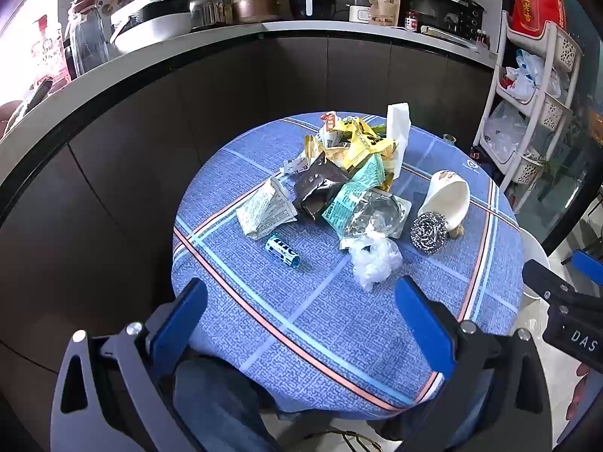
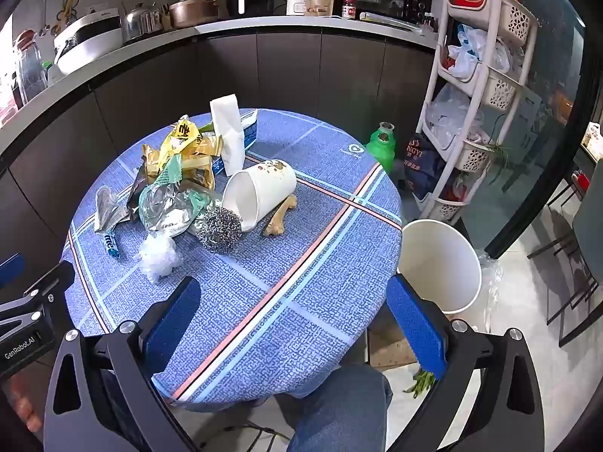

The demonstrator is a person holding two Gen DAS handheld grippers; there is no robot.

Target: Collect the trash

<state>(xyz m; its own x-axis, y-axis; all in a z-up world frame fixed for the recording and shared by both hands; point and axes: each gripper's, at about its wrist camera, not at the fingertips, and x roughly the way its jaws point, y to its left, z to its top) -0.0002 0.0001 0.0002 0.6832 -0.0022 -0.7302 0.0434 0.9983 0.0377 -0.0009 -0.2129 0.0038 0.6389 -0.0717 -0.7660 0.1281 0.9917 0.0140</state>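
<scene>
A heap of trash lies on the round table with the blue checked cloth [image 1: 320, 324] [image 2: 301, 263]: yellow wrappers [image 1: 358, 143] [image 2: 182, 139], a foil bag [image 1: 373, 214] [image 2: 169, 211], a crumpled clear plastic wad [image 1: 373, 260] [image 2: 158, 254], a small blue-white tube [image 1: 282, 251] [image 2: 111, 245], a steel scourer [image 1: 427, 231] [image 2: 219, 228], a tipped white paper cup [image 1: 448, 197] [image 2: 260, 192] and a bone [image 2: 280, 214]. My left gripper [image 1: 301, 297] hovers open above the table's near edge, nothing between its fingers. My right gripper [image 2: 294, 293] is open too and holds nothing.
A white bin [image 2: 441, 263] stands on the floor right of the table. Behind the table runs a dark counter [image 1: 226, 75] with appliances. A white basket rack [image 2: 486, 86] and a green bottle [image 2: 382, 147] stand at the right. A person's jeans-clad legs [image 2: 339, 406] are under the table's edge.
</scene>
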